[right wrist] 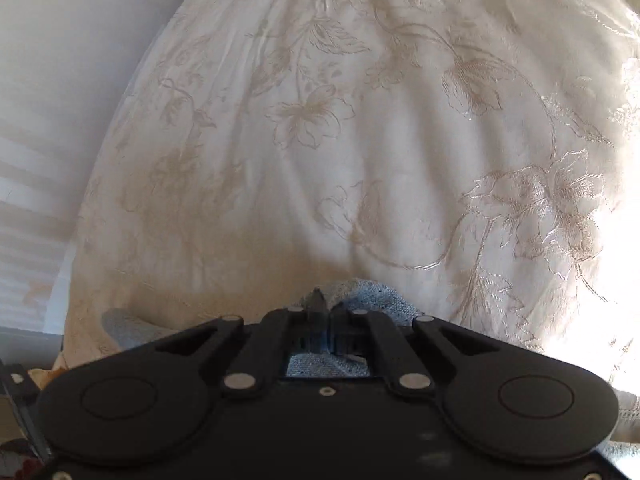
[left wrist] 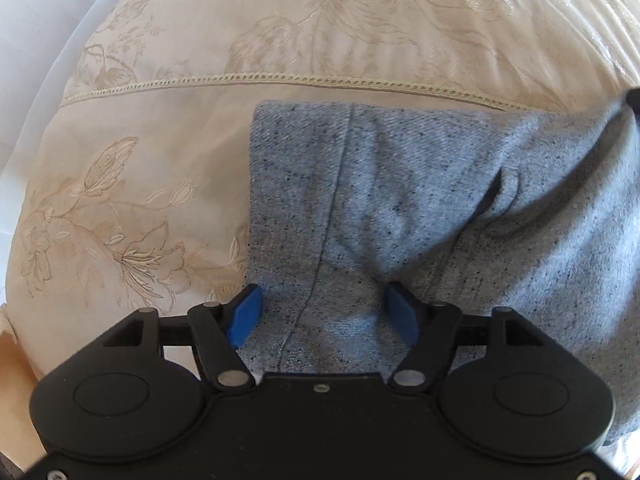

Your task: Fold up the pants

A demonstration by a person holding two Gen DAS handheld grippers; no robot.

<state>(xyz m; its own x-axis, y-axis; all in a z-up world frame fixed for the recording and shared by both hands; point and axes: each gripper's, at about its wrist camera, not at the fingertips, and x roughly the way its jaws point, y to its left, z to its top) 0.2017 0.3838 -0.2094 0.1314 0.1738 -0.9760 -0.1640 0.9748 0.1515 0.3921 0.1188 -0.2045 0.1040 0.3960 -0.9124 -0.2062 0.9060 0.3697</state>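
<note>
— Left tongs first: my blue pads are spread wide, clamping nothing, with the grey sweatpants lying between and under them. They sit at the near edge of the cloth, beside a seam.

— Where do the pants lie in that view?

— On the cream embroidered bedspread, just below its lace trim band. The left side looks squared off; toward the right the cloth rises in a ridge and climbs to the frame edge, so I judge it is being lifted there.

— So what worries you?

— With my left released, nothing pins the near edge. If the right pulls, the whole garment may slide across the bedspread and the fold would come out skewed. That ridge could also get pressed in as a crease.

— And the right wrist view?

— Right tongs are clenched, fingers nearly together, with a pinch of the grey sweatpants bunched at the tips. Ahead is only the bedspread, with bright glare at the right.

— Risk there?

— The bite looks small and near the edge. I can't tell how many layers it holds; a thin grip may slip, or carry only the top layer.
</note>
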